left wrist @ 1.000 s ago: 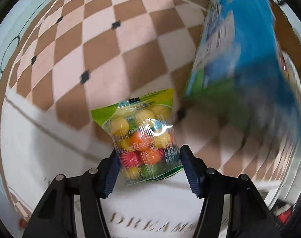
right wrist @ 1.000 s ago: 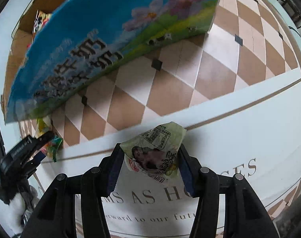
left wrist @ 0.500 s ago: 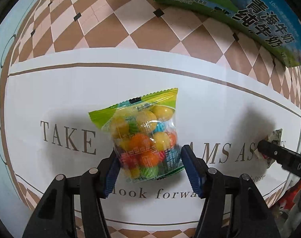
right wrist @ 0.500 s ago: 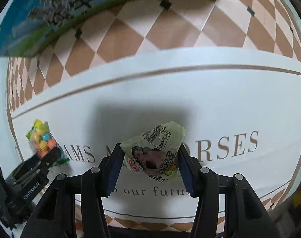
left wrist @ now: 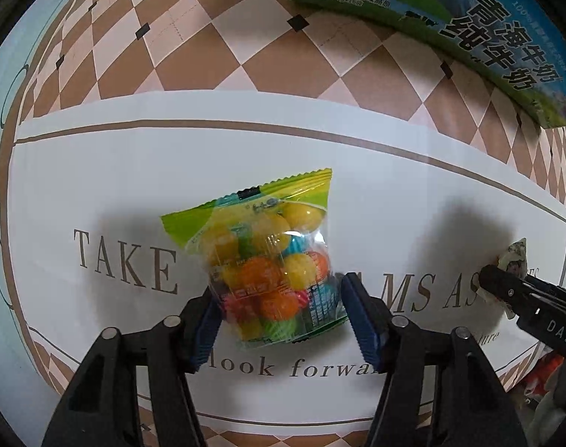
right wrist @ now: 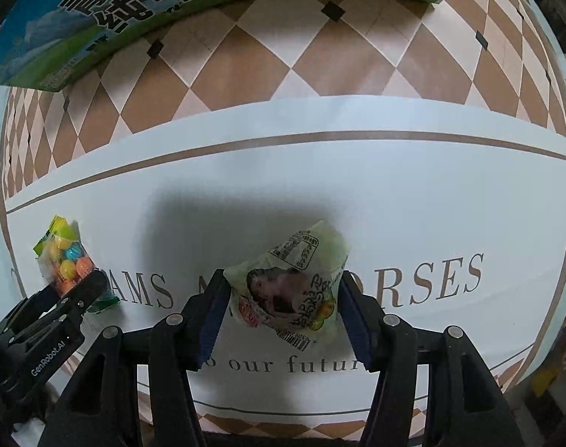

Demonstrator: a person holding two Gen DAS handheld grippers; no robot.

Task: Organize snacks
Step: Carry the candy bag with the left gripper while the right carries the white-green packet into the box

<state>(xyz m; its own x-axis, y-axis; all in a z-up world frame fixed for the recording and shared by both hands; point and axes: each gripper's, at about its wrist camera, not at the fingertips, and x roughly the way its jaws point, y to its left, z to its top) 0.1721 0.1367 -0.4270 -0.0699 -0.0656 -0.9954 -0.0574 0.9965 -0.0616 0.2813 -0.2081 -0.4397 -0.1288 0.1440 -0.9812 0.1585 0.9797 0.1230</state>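
A clear bag of colourful candy balls (left wrist: 268,260) with a green top sits between the blue pads of my left gripper (left wrist: 279,294). The jaws are closing a little on it, just above the white tablecloth. From the right wrist view the same candy bag (right wrist: 65,257) and left gripper (right wrist: 78,294) show at the far left. A crumpled pale green snack packet (right wrist: 294,279) spans the pads of my right gripper (right wrist: 283,283), whose jaws are opening while both pads touch it. The left wrist view catches the right gripper (left wrist: 506,287) and packet (left wrist: 515,257) at the right edge.
A blue and green milk carton box (left wrist: 469,26) (right wrist: 133,7) lies at the far side on the brown checkered band. The white tablecloth (left wrist: 171,167) carries brown lettering beneath both grippers. Colourful items sit past the table's right edge (left wrist: 543,372).
Both grippers have swung from beside the milk box over to the white lettered cloth and come lower. The right jaws have parted slightly and the green packet has spread wider.
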